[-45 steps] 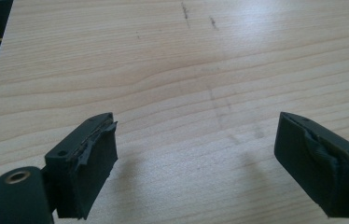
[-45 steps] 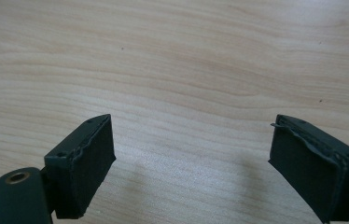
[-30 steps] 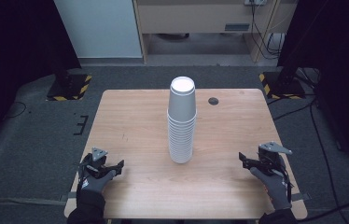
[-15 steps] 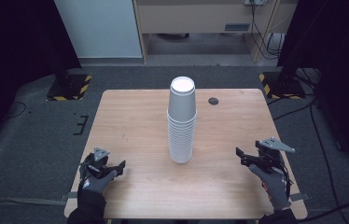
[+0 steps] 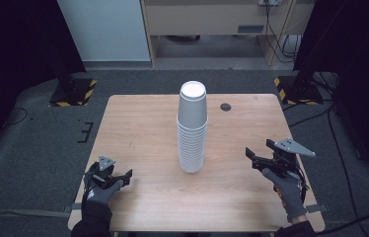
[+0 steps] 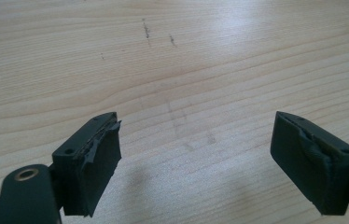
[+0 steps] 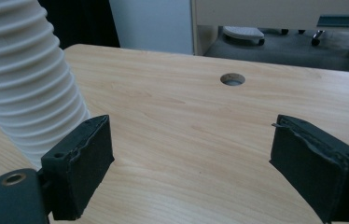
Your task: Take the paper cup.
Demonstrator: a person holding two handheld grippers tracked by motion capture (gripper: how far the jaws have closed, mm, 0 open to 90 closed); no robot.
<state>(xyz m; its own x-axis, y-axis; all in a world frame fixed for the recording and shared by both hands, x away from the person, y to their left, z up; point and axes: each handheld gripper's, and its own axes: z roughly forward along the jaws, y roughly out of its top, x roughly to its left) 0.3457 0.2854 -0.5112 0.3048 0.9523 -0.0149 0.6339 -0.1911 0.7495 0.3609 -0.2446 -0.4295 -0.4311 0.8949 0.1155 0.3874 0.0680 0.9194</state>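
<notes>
A tall stack of white paper cups (image 5: 192, 129) stands upside down at the middle of the wooden table (image 5: 143, 123). My left gripper (image 5: 121, 176) rests low near the front left corner, open, with bare wood between its jaws (image 6: 196, 144). My right gripper (image 5: 251, 157) is held above the front right of the table, open and empty, right of the stack. In the right gripper view the ribbed side of the cup stack (image 7: 28, 79) rises at the left, beyond the left jaw, and the gripper (image 7: 191, 158) points across the table.
A round cable hole (image 5: 226, 106) lies in the table's far right part, seen also as a hole (image 7: 232, 79) ahead of the right gripper. Beyond the table are grey floor, a cabinet (image 5: 207, 19) and yellow-black striped stand feet (image 5: 76, 91).
The right gripper has risen a little and shifted left toward the cup stack. The left gripper has stayed put.
</notes>
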